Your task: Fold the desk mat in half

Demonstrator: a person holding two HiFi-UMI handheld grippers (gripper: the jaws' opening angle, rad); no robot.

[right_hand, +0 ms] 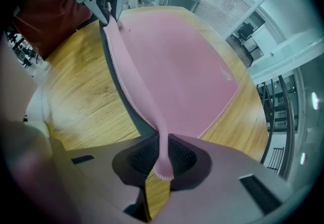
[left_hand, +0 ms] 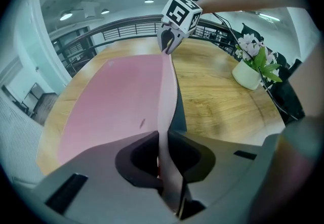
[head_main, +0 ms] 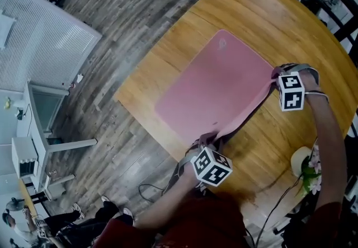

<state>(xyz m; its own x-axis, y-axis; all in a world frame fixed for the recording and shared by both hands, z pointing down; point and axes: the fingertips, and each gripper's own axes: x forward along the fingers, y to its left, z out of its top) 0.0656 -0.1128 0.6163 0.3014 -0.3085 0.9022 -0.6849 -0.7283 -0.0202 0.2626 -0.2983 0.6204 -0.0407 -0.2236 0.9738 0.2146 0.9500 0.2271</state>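
Pink desk mat point(head_main: 218, 84) lies on the wooden tabletop point(head_main: 279, 23), its near edge raised. Left tool point(head_main: 209, 140) pinches one near corner. Right tool point(head_main: 276, 76) pinches the other.

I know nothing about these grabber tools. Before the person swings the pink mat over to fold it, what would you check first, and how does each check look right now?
1. The left gripper is clamped on the near edge of the desk mat: ok.
2. The right gripper is clamped on the same edge, at its other end: ok.
3. The held edge is raised off the table, with the dark underside showing: ok.
4. The far part of the mat lies flat: ok.
5. The flower pot stands apart from the mat, out of the fold's path: ok.
6. The mat will stay put rather than slide when pulled: cannot tell.
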